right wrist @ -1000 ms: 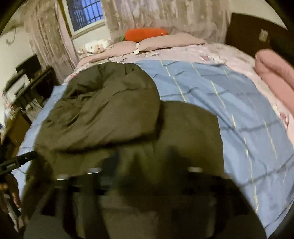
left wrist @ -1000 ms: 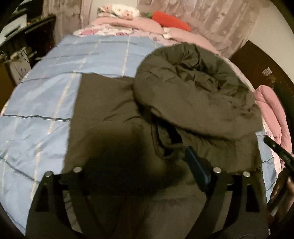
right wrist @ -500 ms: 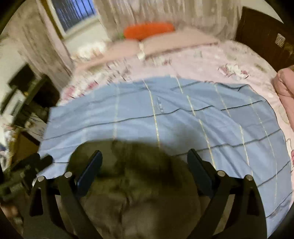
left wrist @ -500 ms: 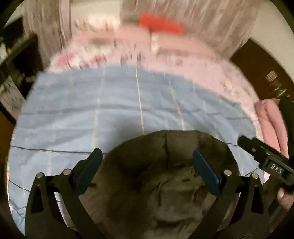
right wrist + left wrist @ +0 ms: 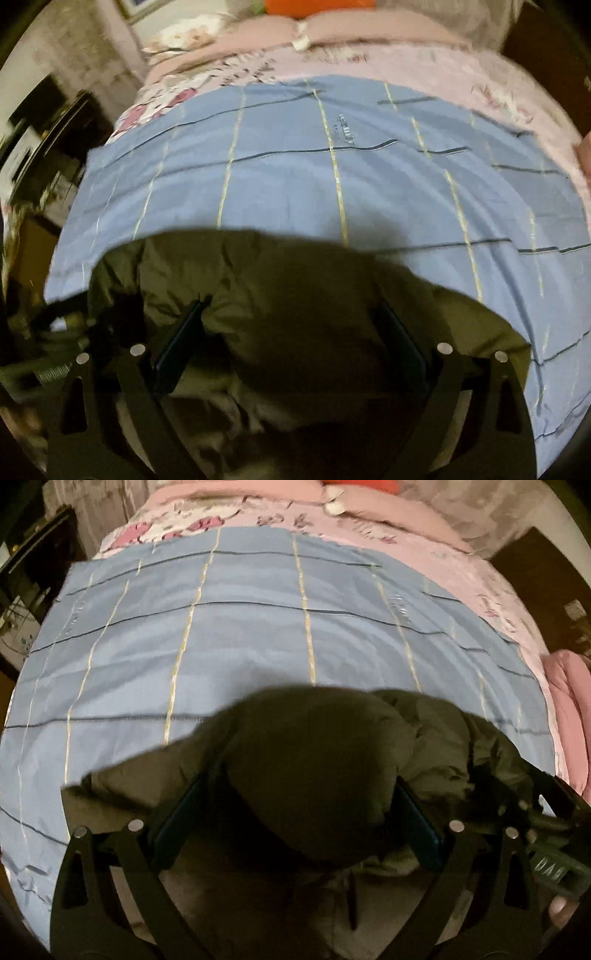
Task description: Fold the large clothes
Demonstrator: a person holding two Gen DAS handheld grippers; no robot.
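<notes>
Both grippers stand spread wide over the folded dark olive coat (image 5: 314, 760). Seen from its own wrist camera, the left gripper (image 5: 299, 827) has a rounded bulge of the coat between its blue pads (image 5: 173, 827); its jaws have just been opening, and I cannot tell whether the pads touch the cloth. The right gripper (image 5: 291, 339) is likewise spread, its jaws too have just been opening, and a padded hump of the coat sits between them, apparently not pinched. The coat lies as a bunched, thick bundle at the near edge of the blue checked sheet (image 5: 332, 166), which covers a pink floral bedspread (image 5: 443, 554). Judging from this, at least 1 fold is laid and let go; the bundle looks lumpy, so smoothing or 1 more fold likely remains.
</notes>
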